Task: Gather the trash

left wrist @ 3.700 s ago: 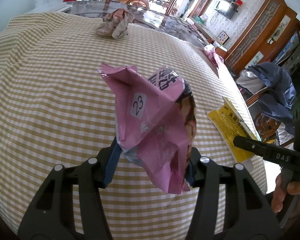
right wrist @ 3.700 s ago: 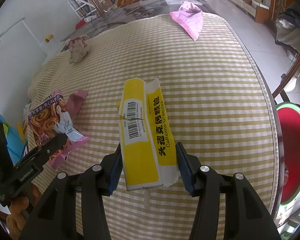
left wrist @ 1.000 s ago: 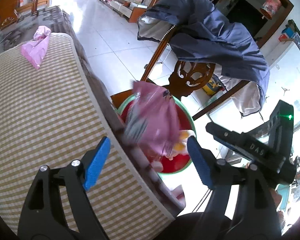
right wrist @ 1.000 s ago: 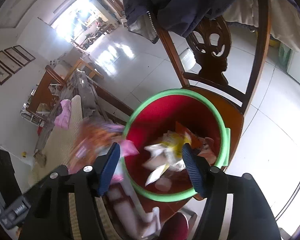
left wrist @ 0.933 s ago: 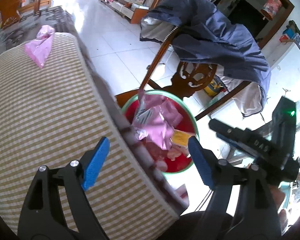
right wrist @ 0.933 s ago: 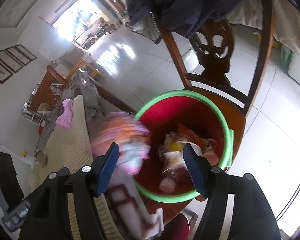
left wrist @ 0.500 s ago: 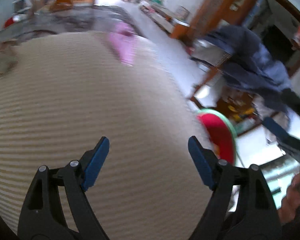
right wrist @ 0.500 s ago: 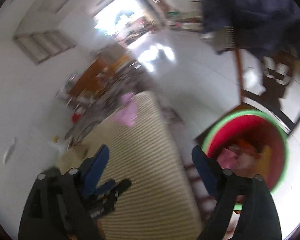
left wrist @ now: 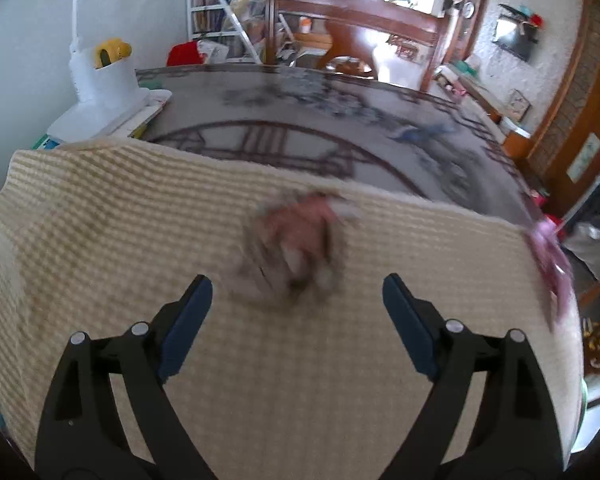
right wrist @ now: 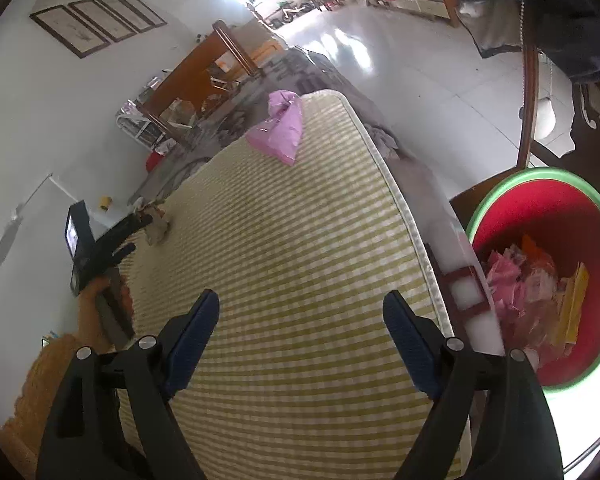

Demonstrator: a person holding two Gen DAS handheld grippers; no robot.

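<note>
A checked cloth [right wrist: 284, 280] covers the near half of a dark patterned desk [left wrist: 340, 120]. The left gripper [left wrist: 296, 308] hangs over a crumpled brownish wrapper [left wrist: 296, 248] near the cloth's far edge, jaws wide and just opened further, nothing between them. The right gripper [right wrist: 300, 328] is likewise wide and empty. A pink bag [right wrist: 280, 128] lies at the far right corner; the red bin [right wrist: 548, 272] sits right, on a chair. The left view is blurred, so closing in haste could pinch cloth or nudge the wrapper away.
</note>
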